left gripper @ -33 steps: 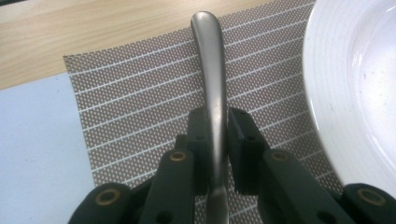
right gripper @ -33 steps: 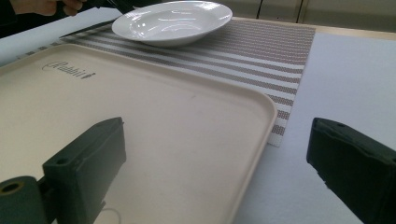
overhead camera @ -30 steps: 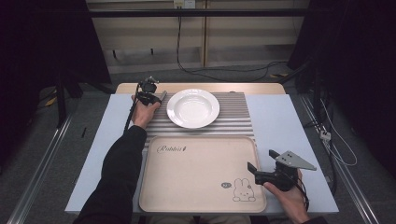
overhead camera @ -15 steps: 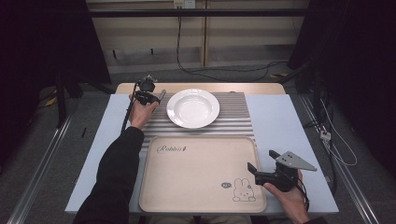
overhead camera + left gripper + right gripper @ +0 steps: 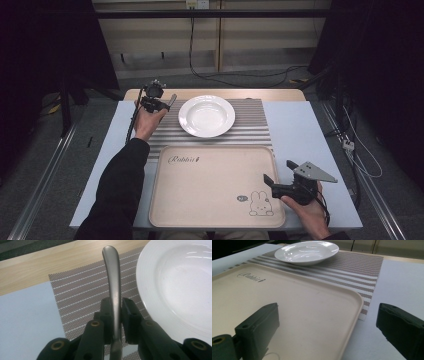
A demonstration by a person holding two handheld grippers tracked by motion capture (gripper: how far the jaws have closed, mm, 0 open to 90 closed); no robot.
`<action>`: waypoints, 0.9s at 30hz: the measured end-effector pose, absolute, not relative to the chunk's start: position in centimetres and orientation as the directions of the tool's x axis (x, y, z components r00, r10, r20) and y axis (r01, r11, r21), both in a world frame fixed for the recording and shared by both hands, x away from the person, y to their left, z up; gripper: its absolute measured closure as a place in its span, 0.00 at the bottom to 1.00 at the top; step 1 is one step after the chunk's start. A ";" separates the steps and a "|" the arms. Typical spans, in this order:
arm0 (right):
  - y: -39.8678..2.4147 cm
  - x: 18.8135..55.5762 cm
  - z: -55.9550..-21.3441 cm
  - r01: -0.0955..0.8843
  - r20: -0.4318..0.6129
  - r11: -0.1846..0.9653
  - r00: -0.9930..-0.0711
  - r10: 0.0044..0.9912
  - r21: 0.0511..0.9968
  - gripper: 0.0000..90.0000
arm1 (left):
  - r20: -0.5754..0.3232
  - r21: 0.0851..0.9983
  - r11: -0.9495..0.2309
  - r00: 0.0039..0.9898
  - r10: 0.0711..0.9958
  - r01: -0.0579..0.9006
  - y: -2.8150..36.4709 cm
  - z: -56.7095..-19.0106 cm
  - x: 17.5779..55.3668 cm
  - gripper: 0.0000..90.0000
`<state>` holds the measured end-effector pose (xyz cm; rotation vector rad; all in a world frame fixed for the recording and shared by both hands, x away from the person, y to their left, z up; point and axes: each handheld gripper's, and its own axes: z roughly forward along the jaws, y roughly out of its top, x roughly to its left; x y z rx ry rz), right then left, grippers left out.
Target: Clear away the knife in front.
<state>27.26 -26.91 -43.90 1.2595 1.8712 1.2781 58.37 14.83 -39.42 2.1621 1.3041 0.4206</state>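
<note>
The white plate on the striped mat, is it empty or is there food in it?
Empty. The white plate shows a bare, glossy bowl in the high view and both gripper views. It sits flat on the striped mat.

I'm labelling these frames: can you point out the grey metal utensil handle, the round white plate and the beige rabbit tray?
Grey metal utensil handle [image 5: 113, 277]: left gripper view, mid-shaft above the jaws.
Round white plate [image 5: 206, 116]: high view, centre of the bowl.
Beige rabbit tray [image 5: 210, 180]: high view, bare middle of its surface.
</note>
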 end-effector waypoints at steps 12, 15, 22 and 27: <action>-26.9 27.2 -43.8 0.389 0.063 0.116 -0.417 0.907 0.914 0.05 | -0.025 0.631 -0.367 0.490 0.871 0.684 15.6 -37.7 56.1 0.89; -26.8 27.2 -43.9 0.390 0.063 0.116 -0.417 0.906 0.914 0.05 | -0.032 0.634 -0.364 0.494 0.869 0.682 15.5 -37.4 55.6 0.89; -26.9 27.2 -43.9 0.390 0.064 0.114 -0.416 0.907 0.914 0.05 | -0.039 0.634 -0.369 0.504 0.863 0.680 15.0 -37.0 54.4 0.89; -26.8 27.2 -43.8 0.389 0.062 0.116 -0.417 0.907 0.914 0.05 | -0.041 0.637 -0.384 0.527 0.849 0.668 14.6 -36.7 53.2 0.89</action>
